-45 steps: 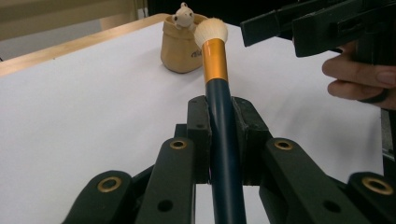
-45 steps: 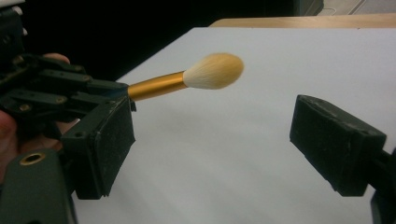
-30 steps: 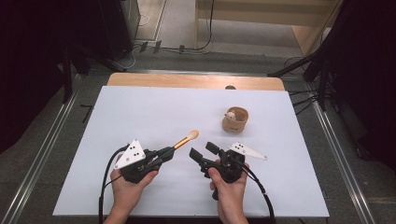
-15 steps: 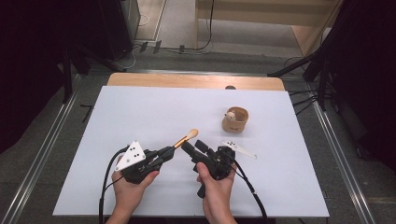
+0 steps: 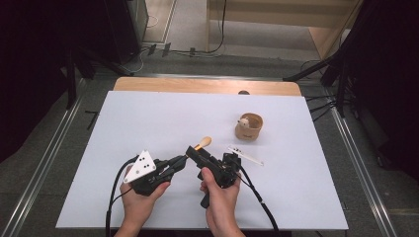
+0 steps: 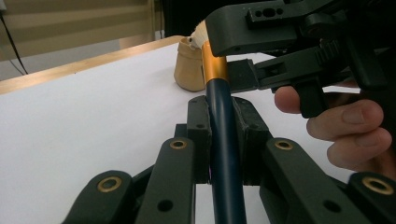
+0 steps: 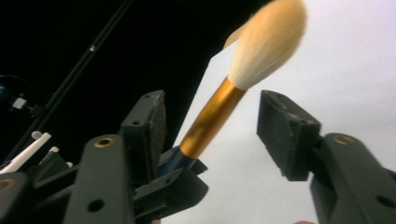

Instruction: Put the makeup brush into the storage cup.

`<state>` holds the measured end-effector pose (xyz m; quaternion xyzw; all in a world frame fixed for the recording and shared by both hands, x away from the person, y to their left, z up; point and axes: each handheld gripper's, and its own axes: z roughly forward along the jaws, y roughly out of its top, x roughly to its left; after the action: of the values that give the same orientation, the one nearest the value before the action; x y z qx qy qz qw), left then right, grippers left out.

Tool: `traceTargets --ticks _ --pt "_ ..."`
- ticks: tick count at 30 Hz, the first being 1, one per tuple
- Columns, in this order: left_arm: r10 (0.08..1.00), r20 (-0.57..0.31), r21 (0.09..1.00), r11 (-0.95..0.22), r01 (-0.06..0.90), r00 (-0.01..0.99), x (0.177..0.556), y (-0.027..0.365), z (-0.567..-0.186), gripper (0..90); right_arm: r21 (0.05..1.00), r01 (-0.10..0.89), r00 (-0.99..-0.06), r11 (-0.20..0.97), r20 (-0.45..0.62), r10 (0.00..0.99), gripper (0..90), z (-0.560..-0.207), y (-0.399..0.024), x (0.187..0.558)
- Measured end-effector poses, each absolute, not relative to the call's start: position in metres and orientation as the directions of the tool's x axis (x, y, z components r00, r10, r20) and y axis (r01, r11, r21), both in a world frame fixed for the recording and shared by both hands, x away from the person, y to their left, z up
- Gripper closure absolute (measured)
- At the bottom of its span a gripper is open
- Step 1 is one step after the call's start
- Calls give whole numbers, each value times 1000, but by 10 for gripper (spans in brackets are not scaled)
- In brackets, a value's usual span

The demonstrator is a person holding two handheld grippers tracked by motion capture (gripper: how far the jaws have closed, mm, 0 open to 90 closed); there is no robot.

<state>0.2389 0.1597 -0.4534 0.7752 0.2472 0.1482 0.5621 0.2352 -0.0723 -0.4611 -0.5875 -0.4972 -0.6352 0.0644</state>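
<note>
Gripping the dark blue handle of a makeup brush (image 6: pixel 224 140), the left gripper (image 6: pixel 224 135) is being held low over the white table (image 5: pixel 148 123), its two jaws pressed against the handle from both sides. The brush is being pointed up and away from the person, its gold ferrule and pale bristles (image 7: pixel 266 42) rising between the spread jaws of the right gripper (image 7: pixel 219 126), which are not touching it. Both grippers are being held near the front edge of the table. A small tan cup (image 5: pixel 248 127) is standing farther back, to the right, and a thin white stick (image 5: pixel 245 154) is lying just beside the right gripper.
</note>
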Motion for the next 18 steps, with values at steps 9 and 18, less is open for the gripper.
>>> traceTargets --ticks 9,18 --pt "552 -38 945 -252 210 833 238 157 -454 800 524 687 -284 -503 831 478 583 -461 -73 236" --pt "551 -38 946 -250 208 834 237 157 -454 801 502 685 -258 -529 845 468 663 -462 -72 237"
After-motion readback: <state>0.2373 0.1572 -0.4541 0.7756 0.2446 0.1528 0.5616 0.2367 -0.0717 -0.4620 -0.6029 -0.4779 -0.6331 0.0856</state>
